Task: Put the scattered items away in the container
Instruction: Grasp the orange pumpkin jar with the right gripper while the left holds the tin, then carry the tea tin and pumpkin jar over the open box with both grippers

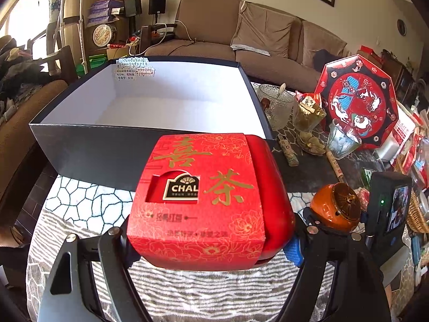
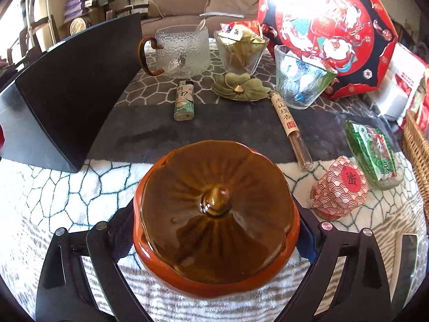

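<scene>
My left gripper (image 1: pixel 211 244) holds the red tea box (image 1: pixel 203 201) just short of the open, empty container (image 1: pixel 150 145). My right gripper (image 2: pixel 214 244) brackets the orange jar (image 2: pixel 214 220) above the table (image 2: pixel 67 187); I cannot tell whether it grips.

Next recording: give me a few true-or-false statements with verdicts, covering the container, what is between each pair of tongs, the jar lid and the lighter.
1. No item shows inside the dark container. True.
2. The red tea box sits between the left tongs. True.
3. The orange jar between the right tongs has its lid off. False: its brown lid is on.
4. The lighter lies inside the glass mug. False: it lies on the table cloth in front of the mug.
</scene>
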